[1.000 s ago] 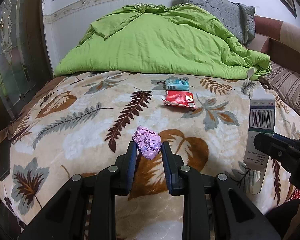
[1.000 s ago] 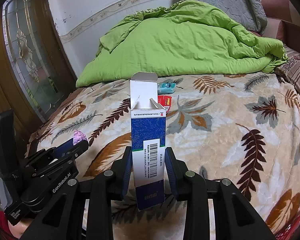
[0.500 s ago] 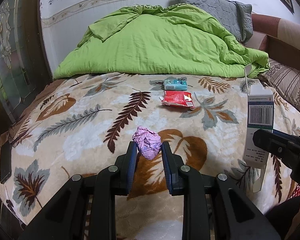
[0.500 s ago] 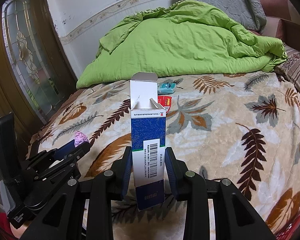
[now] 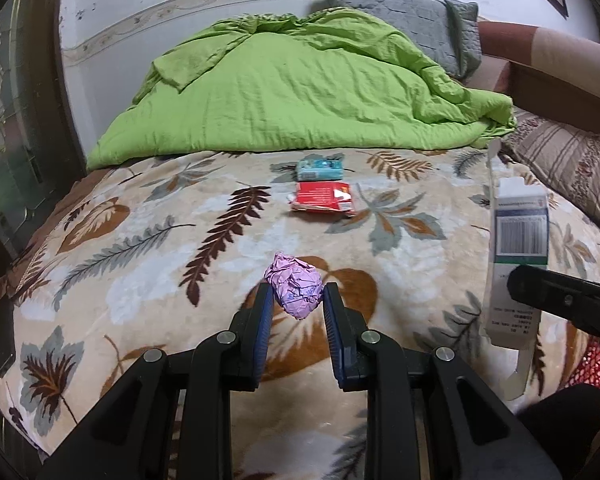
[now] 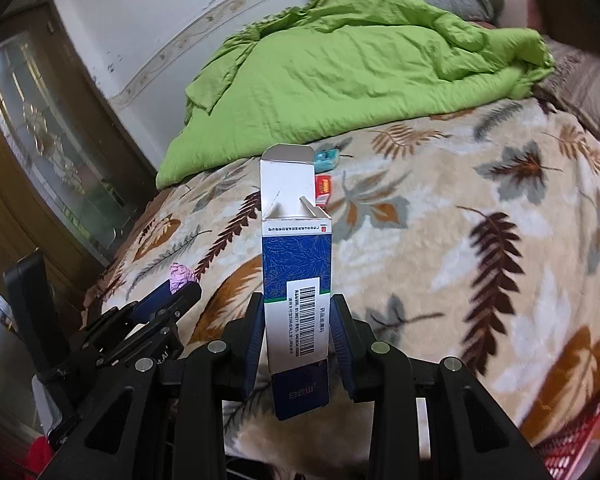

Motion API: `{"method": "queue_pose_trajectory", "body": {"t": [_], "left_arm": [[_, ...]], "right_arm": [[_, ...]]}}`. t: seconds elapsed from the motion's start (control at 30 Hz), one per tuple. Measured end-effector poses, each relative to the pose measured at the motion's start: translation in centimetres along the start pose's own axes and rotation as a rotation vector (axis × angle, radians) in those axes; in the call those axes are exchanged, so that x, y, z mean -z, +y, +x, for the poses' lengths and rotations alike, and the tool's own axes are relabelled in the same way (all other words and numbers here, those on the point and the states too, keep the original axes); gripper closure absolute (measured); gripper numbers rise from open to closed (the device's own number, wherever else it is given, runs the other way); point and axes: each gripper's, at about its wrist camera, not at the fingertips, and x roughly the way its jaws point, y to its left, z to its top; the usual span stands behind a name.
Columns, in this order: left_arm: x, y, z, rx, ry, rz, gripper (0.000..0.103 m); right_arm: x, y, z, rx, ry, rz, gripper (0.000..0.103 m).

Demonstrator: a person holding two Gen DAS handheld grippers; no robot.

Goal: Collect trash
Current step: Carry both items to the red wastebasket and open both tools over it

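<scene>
While the left tool (image 5: pixel 295 303) clamps a crumpled pink paper ball (image 5: pixel 295 289) above the bed (image 5: pixel 140 280), the right tool (image 6: pixel 296 322) clamps an open blue-and-white carton (image 6: pixel 296 264); it carries a barcode and small print too fine to read. The fleecy beige leaf-print blanket (image 6: pixel 460 240) lies beneath. Farther off, a flat red packet (image 5: pixel 323 197) rests just beside a teal pack (image 5: pixel 319 169). Behind them is a rumpled green duvet (image 5: pixel 300 92), then a quilted grey pillow (image 5: pixel 412 12).

I see a beige blanket (image 5: pixel 140 280) patterned with brown and grey leaves, a lime-green quilt (image 5: pixel 300 92), a lilac crumpled paper (image 5: pixel 296 284), a red packet (image 5: pixel 324 198), a teal one (image 5: pixel 320 168) (print perhaps white), and a blue-and-white barcoded box (image 6: pixel 296 280).
</scene>
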Motion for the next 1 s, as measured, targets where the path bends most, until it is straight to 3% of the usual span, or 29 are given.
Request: {"method": "queue_pose_trajectory", "body": {"t": [0.17, 0.4, 0.5, 0.63, 0.8, 0.87, 0.9, 1.0], "left_arm": [[-0.8, -2.6, -2.0, 0.108, -0.013, 0.041, 0.079], [-2.1, -10.6, -5.4, 0.452, 0.033, 0.150, 0.079], [-2.1, -15.5, -6.7, 0.620, 0.084, 0.219, 0.079], [-1.5, -21.9, -7.9, 0.779, 0.157, 0.302, 0.079], [0.4, -28.1, -8.4, 0.896, 0.248, 0.386, 0.079], [1.2, -29.9, -8.1, 0.904, 0.289, 0.417, 0.068], [1.4, -30.4, -7.8, 0.895, 0.308, 0.419, 0.056], [1.7, -30.6, -7.3, 0.900, 0.331, 0.396, 0.051]], "right_arm": [[0.5, -3.0, -4.8, 0.031, -0.033, 0.071, 0.068], [2.8, -10.3, -14.9, 0.177, -0.114, 0.224, 0.068], [4.4, -13.3, -18.3, 0.240, -0.127, 0.304, 0.068], [7.2, -16.8, -22.1, 0.339, -0.123, 0.392, 0.067], [10.0, -19.6, -24.5, 0.403, -0.123, 0.477, 0.065], [10.8, -20.7, -24.9, 0.406, -0.120, 0.514, 0.061], [11.1, -21.1, -25.0, 0.410, -0.115, 0.524, 0.056], [11.2, -21.5, -25.3, 0.430, -0.117, 0.525, 0.051]]}}
